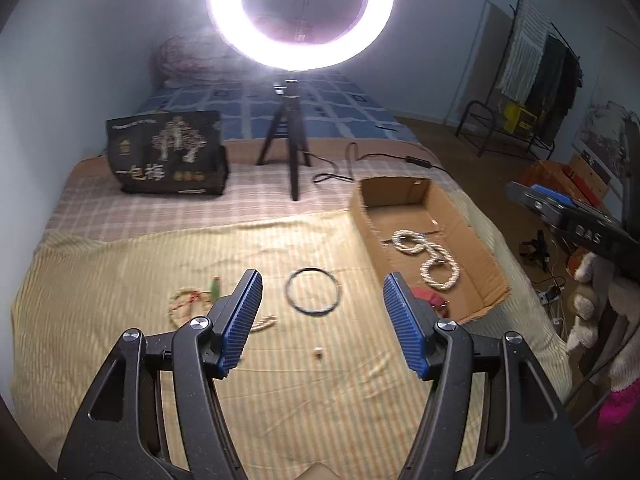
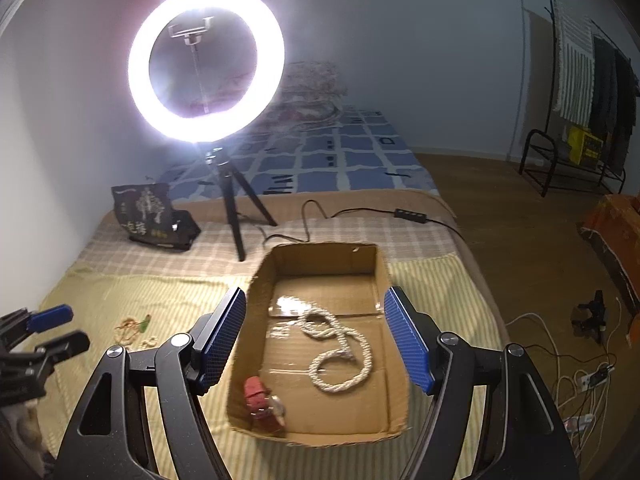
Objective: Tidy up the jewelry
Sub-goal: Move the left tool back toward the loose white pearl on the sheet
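A cardboard box [image 1: 472,236] [image 2: 360,256] lies on the striped cloth. Inside it are a white beaded necklace [image 1: 428,254] [image 2: 340,344] and a red watch [image 2: 262,398], seen partly in the left wrist view [image 1: 430,298]. On the cloth lie a dark bangle [image 1: 313,290], a beaded necklace with red thread and a green charm [image 1: 188,304] [image 2: 134,326], and a tiny ring [image 1: 319,352]. My left gripper [image 1: 322,312] is open above the cloth near the bangle, empty. My right gripper [image 2: 314,332] is open above the box, empty.
A ring light on a tripod [image 1: 286,140] [image 2: 232,208] stands behind with its cable [image 2: 352,216]. A black printed bag [image 1: 166,152] [image 2: 150,216] sits at the back left. The bed's edge drops to a floor with cables [image 2: 580,380] on the right.
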The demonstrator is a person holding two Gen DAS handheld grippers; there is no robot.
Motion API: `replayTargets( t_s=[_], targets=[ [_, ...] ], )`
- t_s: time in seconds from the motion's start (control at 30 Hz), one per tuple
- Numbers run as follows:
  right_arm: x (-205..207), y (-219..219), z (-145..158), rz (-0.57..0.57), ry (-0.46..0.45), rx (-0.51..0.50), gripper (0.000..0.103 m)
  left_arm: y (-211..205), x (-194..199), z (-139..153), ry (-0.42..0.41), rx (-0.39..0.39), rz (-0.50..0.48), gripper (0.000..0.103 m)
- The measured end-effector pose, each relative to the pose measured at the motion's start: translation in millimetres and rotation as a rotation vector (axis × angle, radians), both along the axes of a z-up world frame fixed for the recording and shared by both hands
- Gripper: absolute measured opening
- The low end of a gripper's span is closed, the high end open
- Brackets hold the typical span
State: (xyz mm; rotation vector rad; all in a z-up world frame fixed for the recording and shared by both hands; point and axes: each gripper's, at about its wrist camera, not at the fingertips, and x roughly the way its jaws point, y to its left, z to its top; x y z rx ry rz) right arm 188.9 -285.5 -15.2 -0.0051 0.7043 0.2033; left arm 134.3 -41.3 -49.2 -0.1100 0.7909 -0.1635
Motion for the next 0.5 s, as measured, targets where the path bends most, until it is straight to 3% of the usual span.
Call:
replayTargets(
  t_s=[0.5],
  targets=[
    [-24.7,89.8,-27.7,0.248,0.081,-0.036,0.071,90.3,-4.4,-12.1,0.04,-0.028,0.118,0.065]
  ],
)
